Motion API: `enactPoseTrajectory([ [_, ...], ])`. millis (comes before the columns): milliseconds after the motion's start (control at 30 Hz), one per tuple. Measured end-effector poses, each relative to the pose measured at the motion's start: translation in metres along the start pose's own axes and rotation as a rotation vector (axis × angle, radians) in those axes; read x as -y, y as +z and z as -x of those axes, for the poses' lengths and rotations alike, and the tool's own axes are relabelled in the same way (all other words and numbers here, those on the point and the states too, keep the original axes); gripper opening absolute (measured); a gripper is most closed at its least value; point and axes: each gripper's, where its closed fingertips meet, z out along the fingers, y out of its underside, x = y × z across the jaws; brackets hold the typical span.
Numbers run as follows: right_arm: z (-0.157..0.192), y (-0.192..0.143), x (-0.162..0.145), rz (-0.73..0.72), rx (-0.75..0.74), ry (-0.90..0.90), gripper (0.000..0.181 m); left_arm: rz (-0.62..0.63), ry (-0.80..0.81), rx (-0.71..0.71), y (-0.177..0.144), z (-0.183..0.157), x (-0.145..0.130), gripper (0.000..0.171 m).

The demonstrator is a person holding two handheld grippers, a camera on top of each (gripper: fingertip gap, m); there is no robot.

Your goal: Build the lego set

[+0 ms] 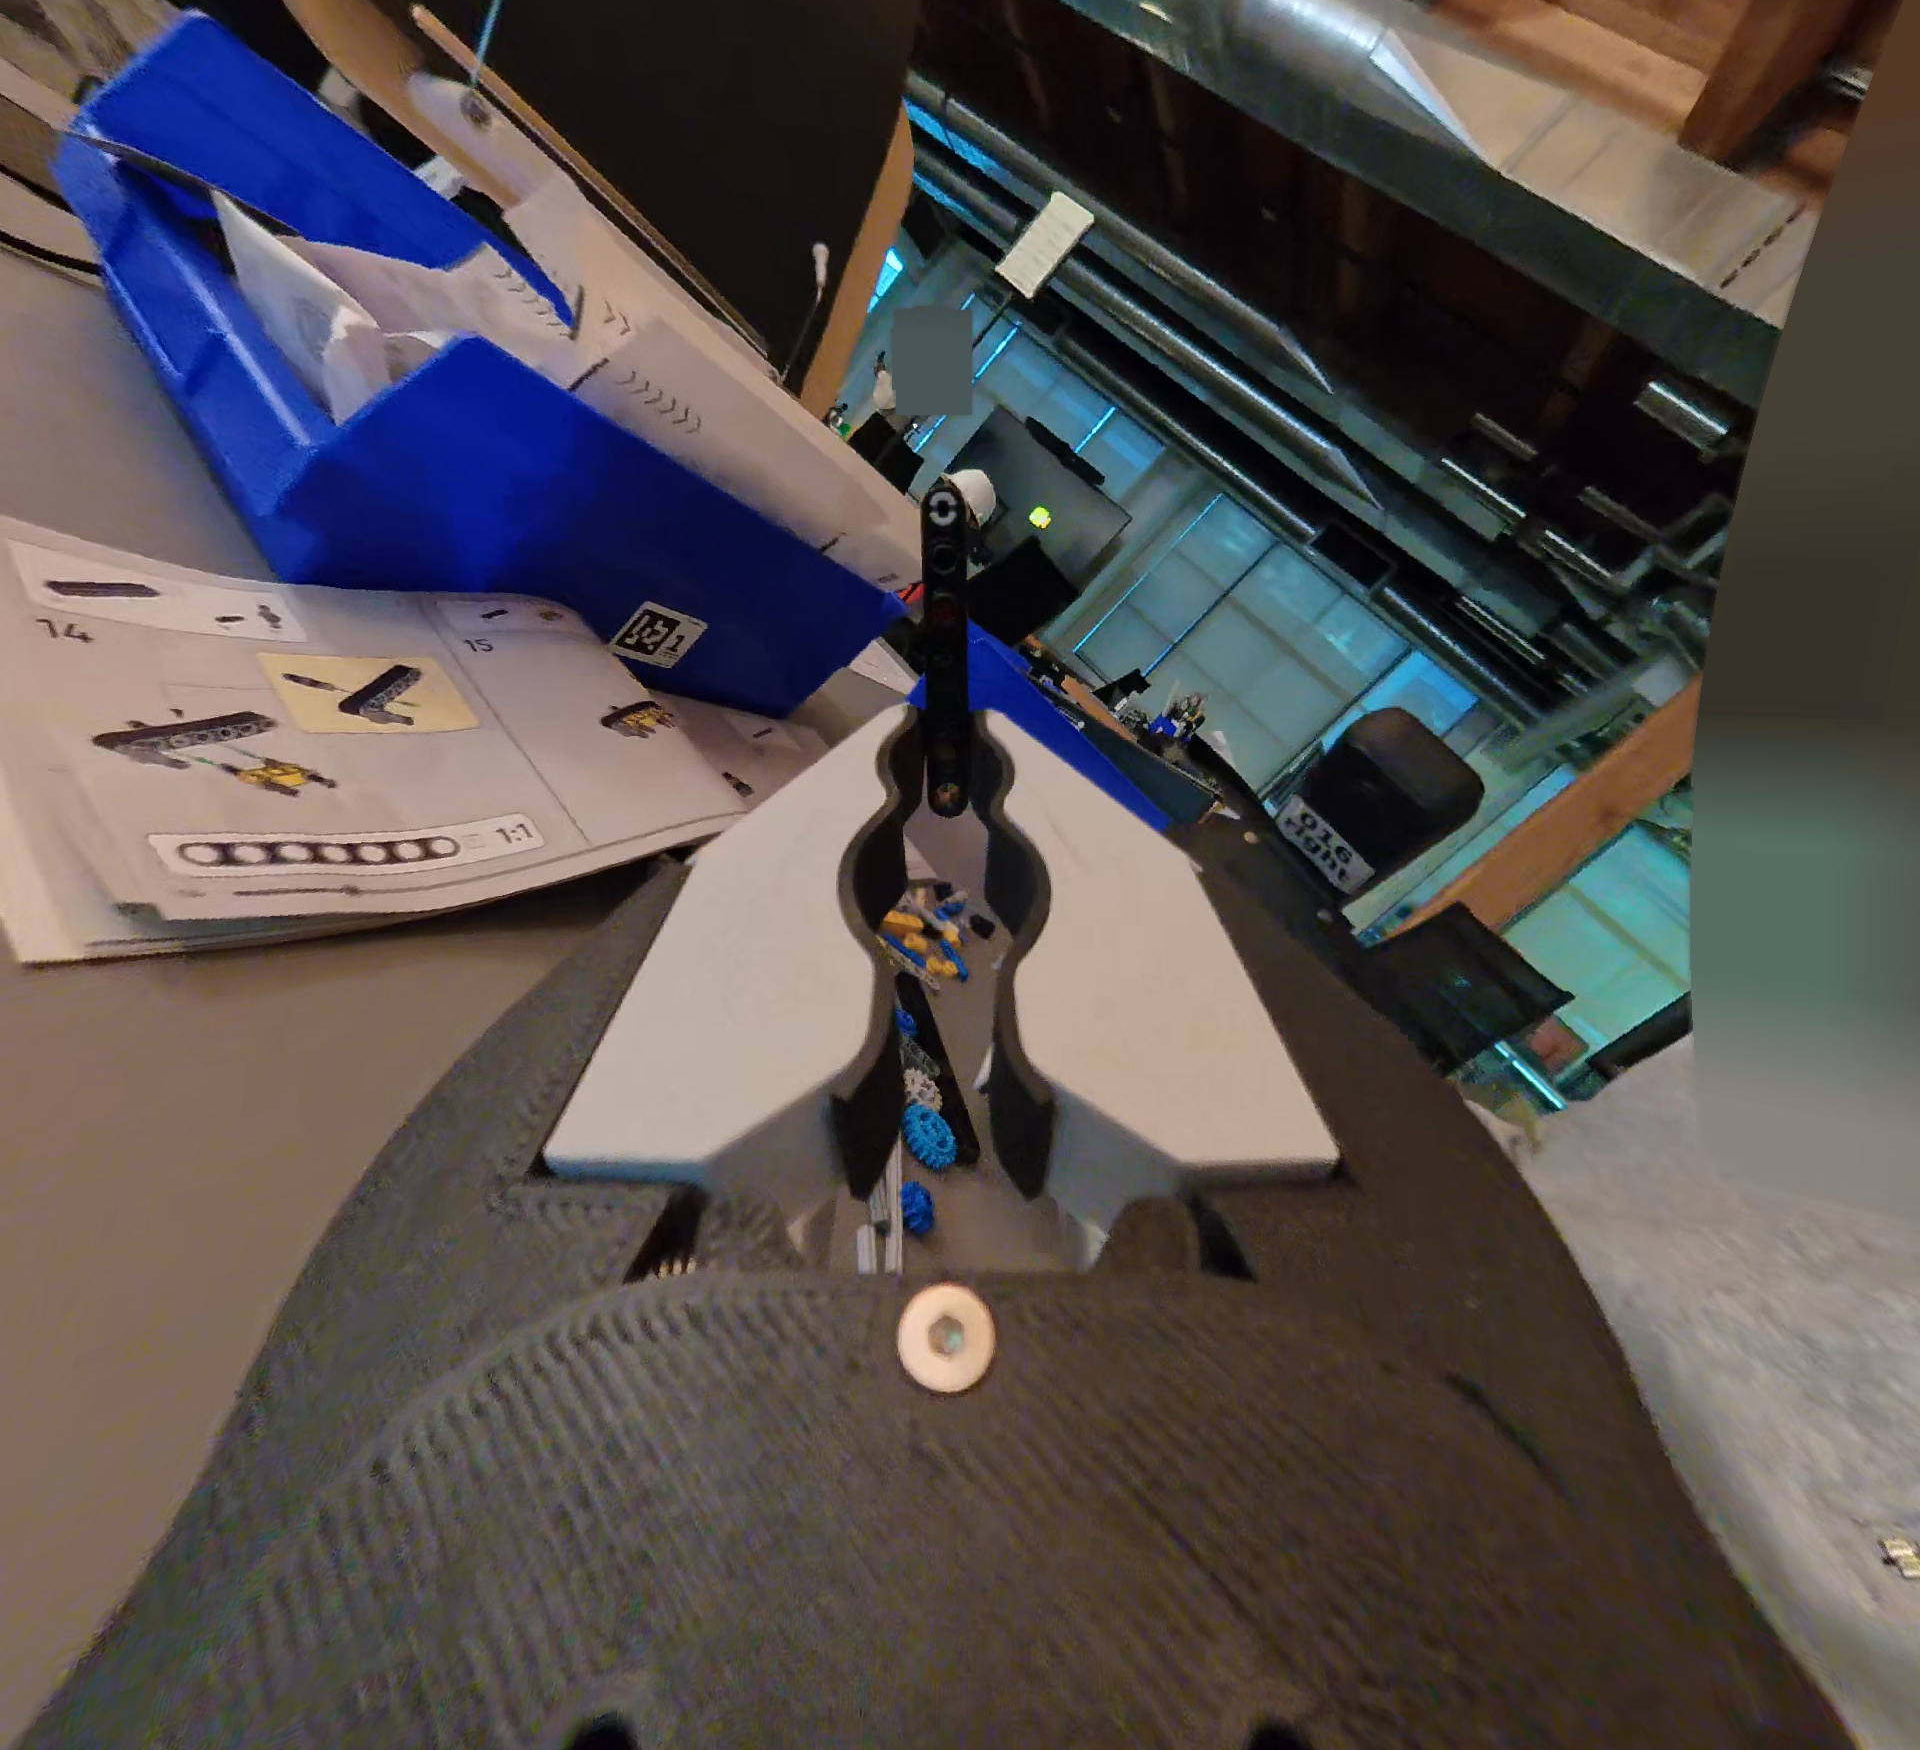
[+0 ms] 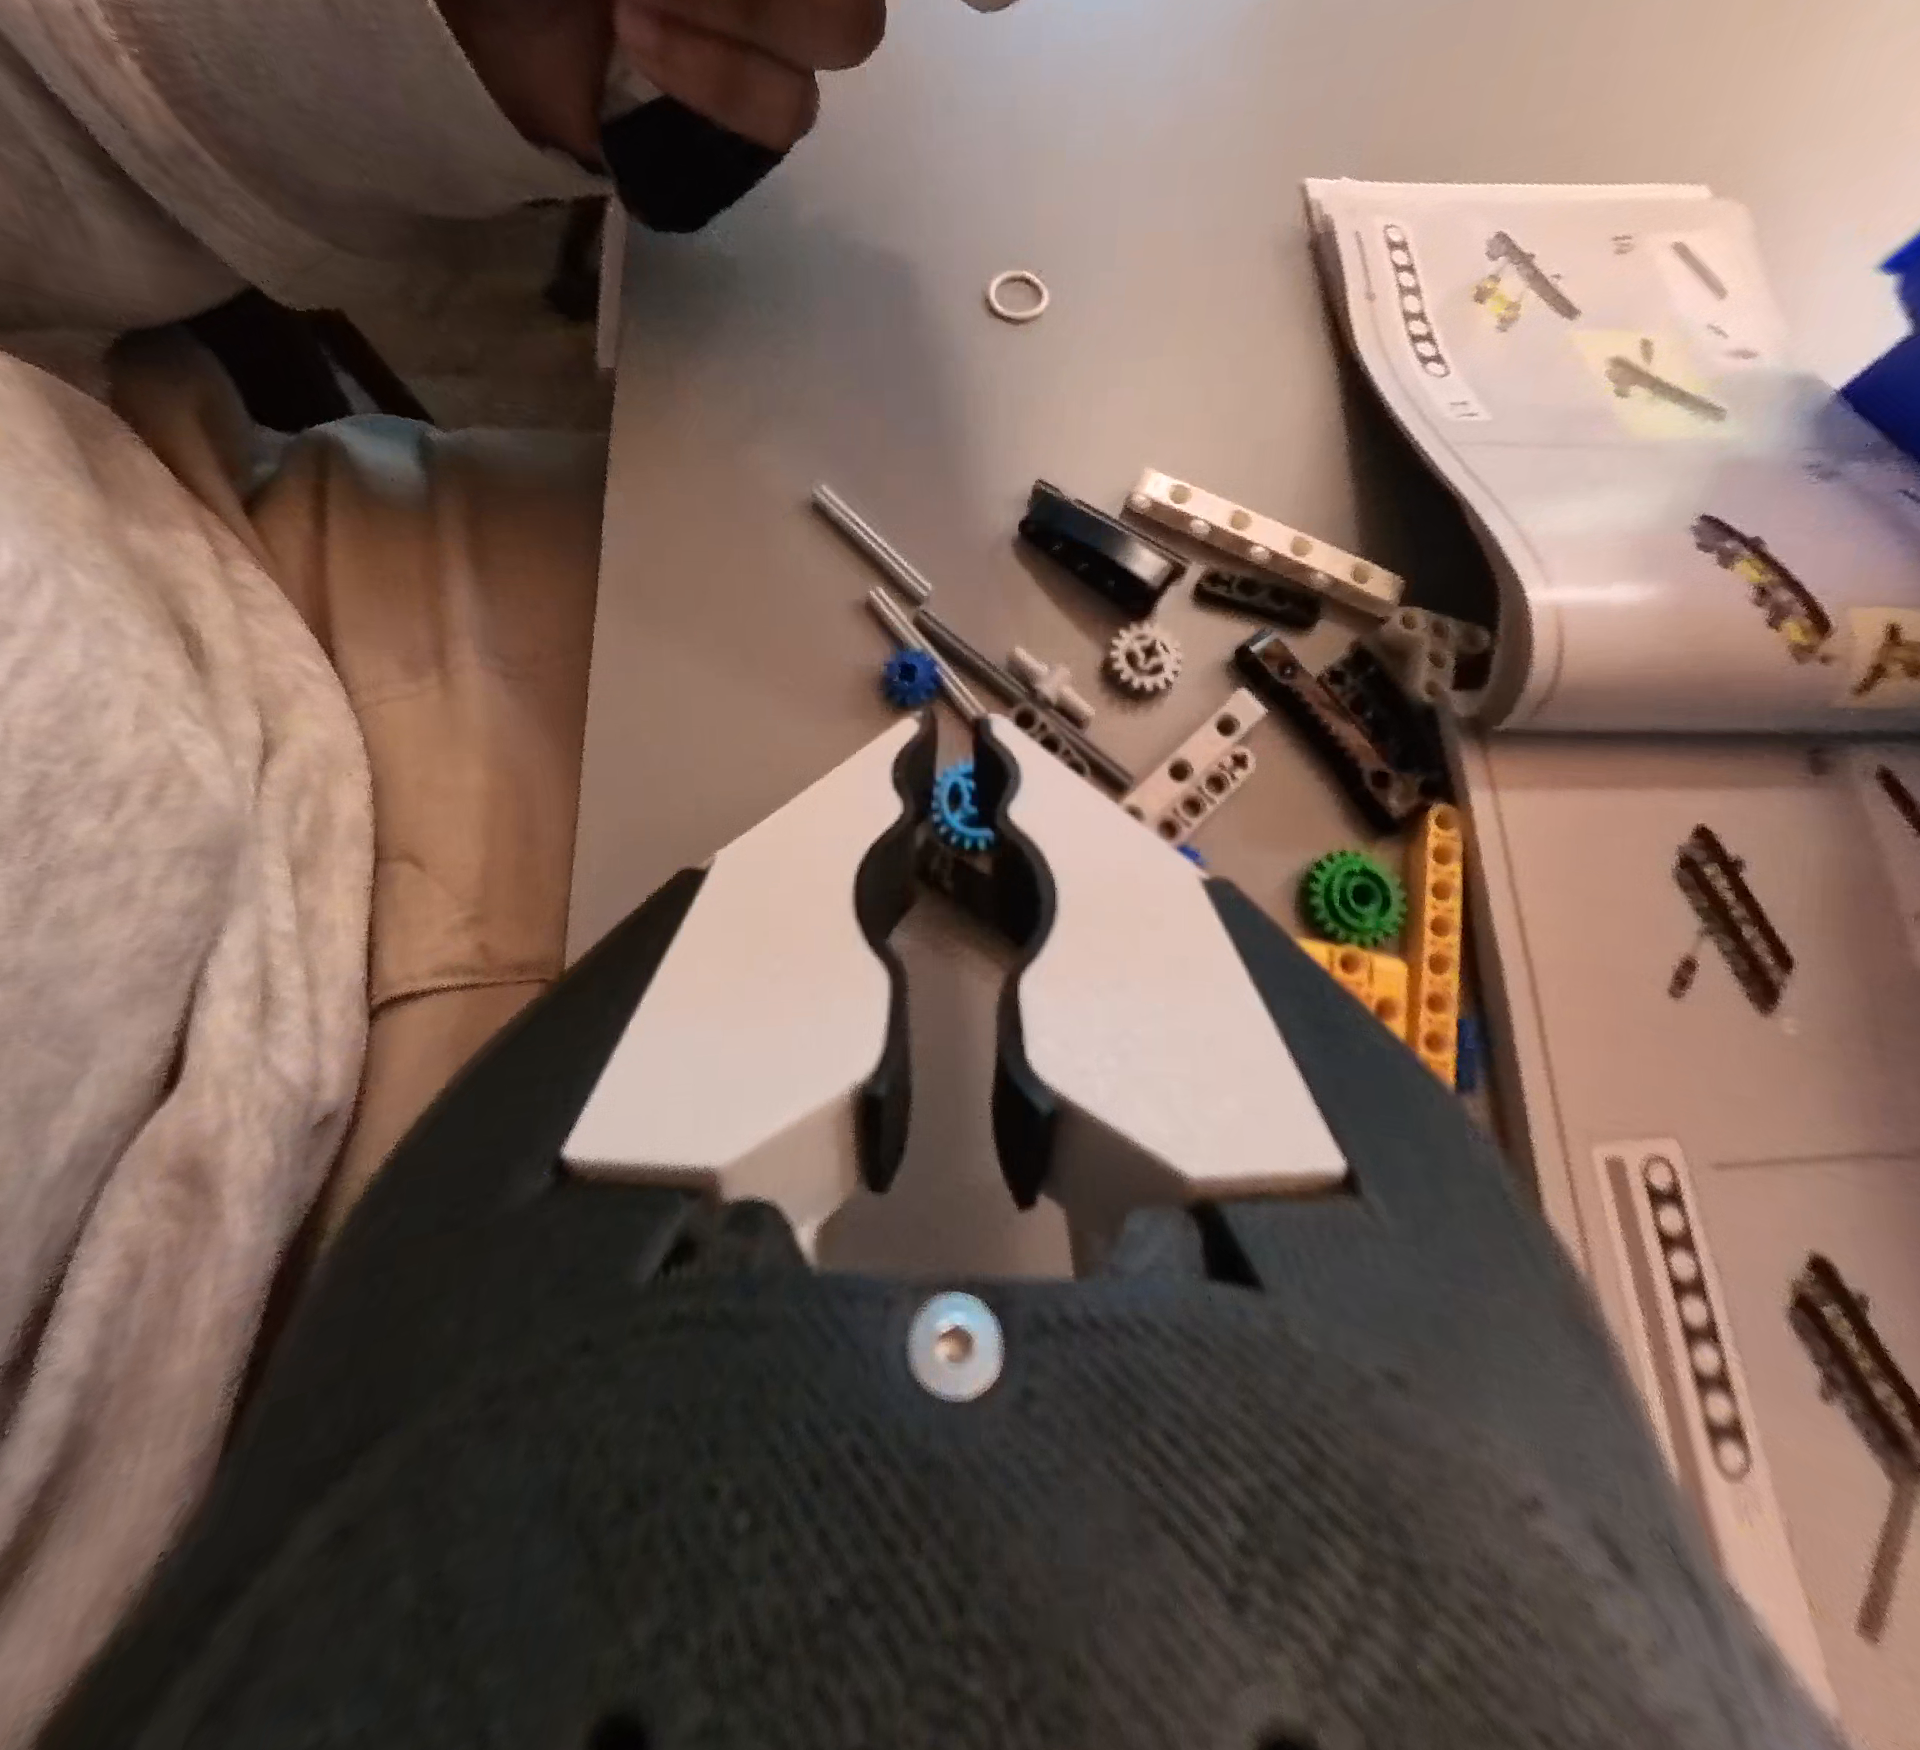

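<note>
My left gripper (image 1: pixel 945 750) is shut on the lower end of a thin black Lego beam (image 1: pixel 943 620), which it holds upright in the air above the grey table (image 1: pixel 156 1129). My right gripper (image 2: pixel 956 755) is shut on a light blue gear (image 2: pixel 961 809) with a dark part under it, just above the table. Loose Lego pieces lie beyond its tips: grey axles (image 2: pixel 871 542), a black beam (image 2: pixel 1096 547), a white beam (image 2: pixel 1262 547), a grey gear (image 2: pixel 1143 658), a green gear (image 2: pixel 1351 892), yellow beams (image 2: pixel 1439 942) and a small dark blue gear (image 2: pixel 906 674).
An open instruction booklet (image 1: pixel 312 744) lies left of the left gripper and also shows in the right wrist view (image 2: pixel 1621 474). A blue bin (image 1: pixel 436 453) holding paper bags stands behind it. A person's hand (image 2: pixel 717 27) and sleeve are at the table's near edge. A small ring (image 2: pixel 1016 294) lies apart.
</note>
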Motion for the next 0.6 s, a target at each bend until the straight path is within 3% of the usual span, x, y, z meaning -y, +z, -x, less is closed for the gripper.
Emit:
enactPoseTrajectory([
  [467,0.014,0.046,0.023,0.119,0.127,-0.119,0.005,-0.026,-0.129,-0.008,-0.011,0.021,0.003,0.007],
  [600,0.014,0.048,0.016,0.194,0.128,-0.158,0.005,-0.039,-0.144,-0.009,-0.013,0.023,0.005,0.007],
])
